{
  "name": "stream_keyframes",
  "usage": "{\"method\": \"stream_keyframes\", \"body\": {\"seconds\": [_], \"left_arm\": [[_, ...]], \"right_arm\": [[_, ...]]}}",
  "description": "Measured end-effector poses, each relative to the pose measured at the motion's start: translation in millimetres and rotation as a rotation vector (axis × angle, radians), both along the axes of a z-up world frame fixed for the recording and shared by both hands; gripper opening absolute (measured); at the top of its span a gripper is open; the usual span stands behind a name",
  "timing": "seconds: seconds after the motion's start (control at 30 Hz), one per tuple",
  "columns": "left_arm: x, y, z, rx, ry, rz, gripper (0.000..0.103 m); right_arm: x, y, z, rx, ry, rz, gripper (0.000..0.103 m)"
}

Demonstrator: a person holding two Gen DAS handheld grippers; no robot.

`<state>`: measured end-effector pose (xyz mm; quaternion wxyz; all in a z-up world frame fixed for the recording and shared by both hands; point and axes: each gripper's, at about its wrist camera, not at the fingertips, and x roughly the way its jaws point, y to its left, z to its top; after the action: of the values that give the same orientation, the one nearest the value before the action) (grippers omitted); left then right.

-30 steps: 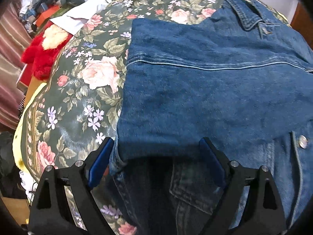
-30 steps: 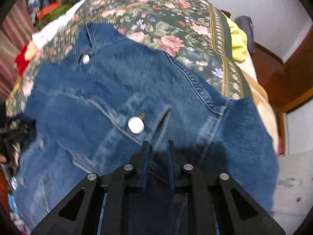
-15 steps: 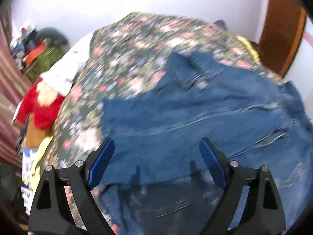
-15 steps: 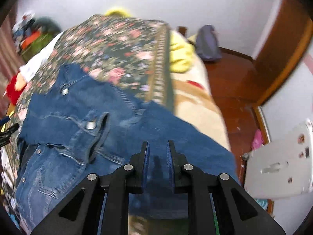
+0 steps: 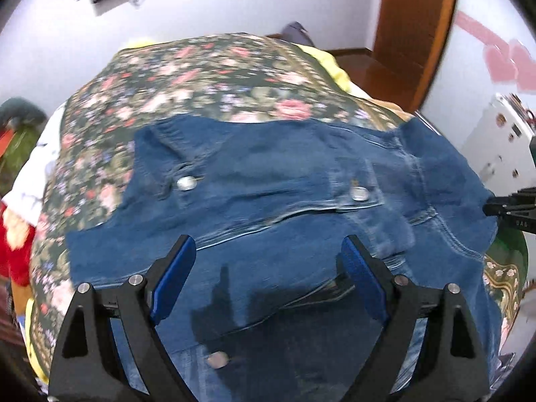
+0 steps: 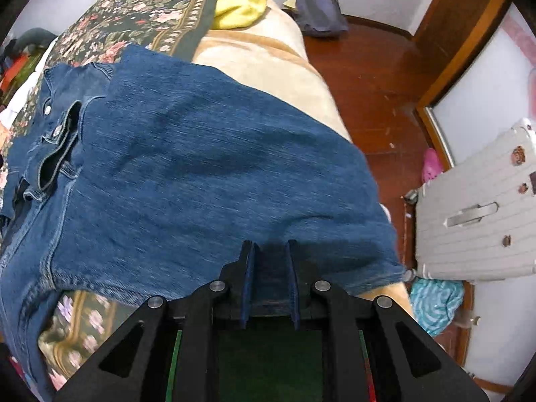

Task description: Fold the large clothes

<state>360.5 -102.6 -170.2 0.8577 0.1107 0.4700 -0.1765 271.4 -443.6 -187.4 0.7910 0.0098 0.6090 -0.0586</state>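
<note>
A blue denim jacket (image 5: 268, 221) lies on a bed with a dark floral cover (image 5: 201, 77), front side up with metal buttons showing. My left gripper (image 5: 268, 261) is open and empty, hovering above the jacket's lower part. My right gripper (image 6: 269, 261) is shut on the edge of the jacket's sleeve (image 6: 217, 167) and holds it stretched out over the bed's right side. The right gripper also shows at the right edge of the left wrist view (image 5: 512, 207).
A red plush toy (image 5: 13, 244) and piled clothes lie at the bed's left. A yellow cloth (image 6: 239, 3), a beige blanket (image 6: 268, 63), a wooden floor, a white suitcase (image 6: 479, 217) and a wooden door frame (image 5: 415, 30) are to the right.
My left gripper let the folded denim lie and rose back, now looking over the whole jacket. My right gripper pulled the sleeve out toward the bed's right side.
</note>
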Motion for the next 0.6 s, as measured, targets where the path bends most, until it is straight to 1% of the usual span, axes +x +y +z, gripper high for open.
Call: {"method": "stream_keyframes", "body": {"seconds": [0.13,0.2,0.27,0.3,0.33,0.37,0.4,0.47,0.57,0.6], "left_arm": [[1.7,-29.2,-14.8,-0.016,0.063,-0.08,0.089],[0.6,-43.6,-24.5,-0.007,0.088,-0.118,0.089],[0.3,-56.3,-32.7,0.011,0.091,-0.146,0.089],[0.3,-61.8,-36.3,0.02,0.091,-0.156,0.089],[0.6,-66.1,-39.0,0.028,0.091,-0.166,0.089],[0.7,-69.4,-40.1,0.031,0.087,-0.174,0.089],[1.6,-73.6,-41.0,0.031,0.085,-0.184,0.089],[3.0,-79.0,-43.4,0.033,0.094,-0.203,0.089],[5.7,-89.3,-50.0,0.057,0.117,-0.223,0.089],[5.0,-91.2,-51.2,0.068,0.117,-0.223,0.089]], "right_arm": [[-5.7,-5.3,-0.1,0.003,0.005,-0.007,0.014],[-6.6,-7.9,-3.6,-0.041,0.013,-0.015,0.014],[-9.1,-10.7,-2.6,-0.076,0.008,-0.021,0.029],[-11.1,-13.5,-1.8,-0.091,0.002,-0.032,0.053],[-14.1,-18.5,-0.5,-0.129,-0.008,-0.052,0.074],[-18.1,-25.0,1.3,-0.162,-0.026,-0.071,0.081],[-19.9,-29.3,1.7,-0.163,-0.038,-0.082,0.085],[-25.8,-45.8,3.1,-0.086,-0.047,-0.124,0.085],[-29.8,-74.0,3.0,0.112,-0.055,-0.239,0.085],[-30.7,-79.2,1.3,0.158,-0.054,-0.26,0.085]]}}
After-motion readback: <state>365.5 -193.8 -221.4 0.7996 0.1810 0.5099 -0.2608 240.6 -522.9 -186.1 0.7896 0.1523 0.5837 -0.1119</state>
